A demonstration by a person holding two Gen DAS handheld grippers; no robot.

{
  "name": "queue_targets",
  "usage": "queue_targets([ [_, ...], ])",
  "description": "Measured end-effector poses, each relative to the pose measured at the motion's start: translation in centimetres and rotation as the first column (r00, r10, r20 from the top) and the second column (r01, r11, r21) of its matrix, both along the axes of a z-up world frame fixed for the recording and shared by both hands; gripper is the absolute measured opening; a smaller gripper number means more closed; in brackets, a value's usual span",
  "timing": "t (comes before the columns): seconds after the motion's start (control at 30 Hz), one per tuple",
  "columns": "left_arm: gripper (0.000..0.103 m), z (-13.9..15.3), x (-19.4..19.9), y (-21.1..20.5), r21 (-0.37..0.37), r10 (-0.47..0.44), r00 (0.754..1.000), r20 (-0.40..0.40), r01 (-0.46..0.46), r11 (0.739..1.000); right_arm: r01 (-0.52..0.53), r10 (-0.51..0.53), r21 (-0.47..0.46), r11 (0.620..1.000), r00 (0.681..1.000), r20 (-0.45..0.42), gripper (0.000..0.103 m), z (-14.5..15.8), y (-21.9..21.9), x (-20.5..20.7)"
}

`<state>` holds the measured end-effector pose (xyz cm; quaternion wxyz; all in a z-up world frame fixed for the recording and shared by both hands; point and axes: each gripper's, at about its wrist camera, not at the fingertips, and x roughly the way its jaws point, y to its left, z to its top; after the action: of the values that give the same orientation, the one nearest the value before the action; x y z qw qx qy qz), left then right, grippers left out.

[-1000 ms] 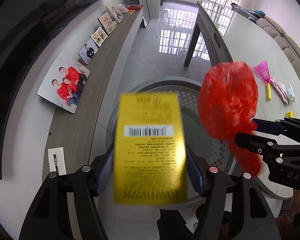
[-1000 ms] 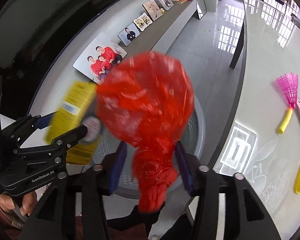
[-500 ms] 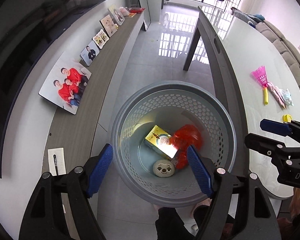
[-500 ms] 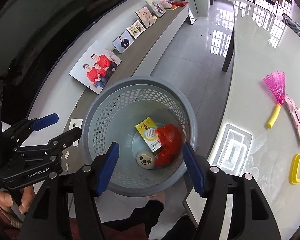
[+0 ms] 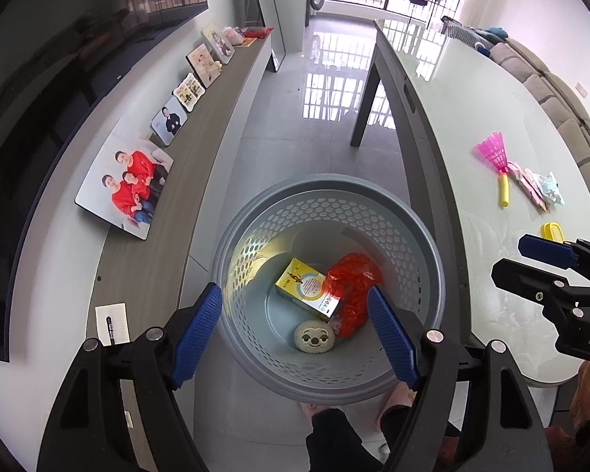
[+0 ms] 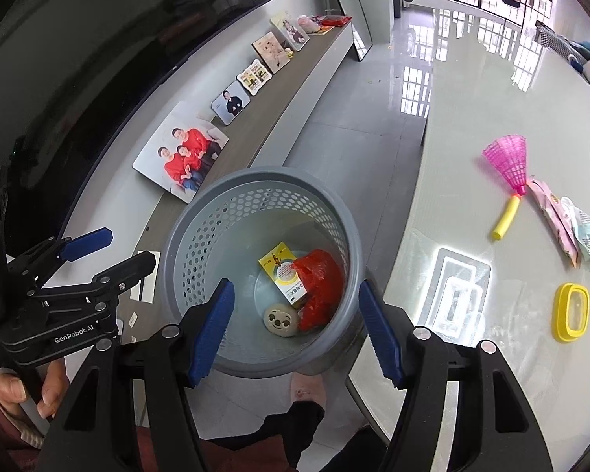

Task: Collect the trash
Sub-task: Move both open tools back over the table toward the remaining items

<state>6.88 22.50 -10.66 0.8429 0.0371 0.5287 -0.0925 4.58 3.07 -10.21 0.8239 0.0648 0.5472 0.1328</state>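
Leaning against the wall on the low shelf at the left is a family photo; nearer the camera a paper slip lies flat. Both hand-held grippers hang over the grey perforated basket on the floor: the left hand-held gripper has its blue pads apart and empty, and the right hand-held gripper is likewise spread with nothing between. At the basket's bottom lie a yellow box, a red plastic bag touching its right side, and a round beige face toy just in front. On the bench to the right rest a pink shuttlecock toy, snack wrappers and a yellow ring
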Motion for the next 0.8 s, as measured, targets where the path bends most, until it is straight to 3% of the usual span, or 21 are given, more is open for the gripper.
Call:
queue_targets([
  [0.37, 0.075, 2.2, -0.3, -3.2, -0.018, -0.073, 0.997, 0.034, 0.074, 0.997, 0.125, -0.125, 0.017, 0.992, 0.991, 0.04, 0.064, 2.0, -4.8, -2.3],
  [0.8, 0.075, 3.3, -0.9, -11.8, 0.001, -0.164, 0.986, 0.035, 0.164, 0.986, 0.3, -0.301, 0.022, 0.954, 0.952, 0.064, 0.064, 3.4, -16.4, -5.8],
])
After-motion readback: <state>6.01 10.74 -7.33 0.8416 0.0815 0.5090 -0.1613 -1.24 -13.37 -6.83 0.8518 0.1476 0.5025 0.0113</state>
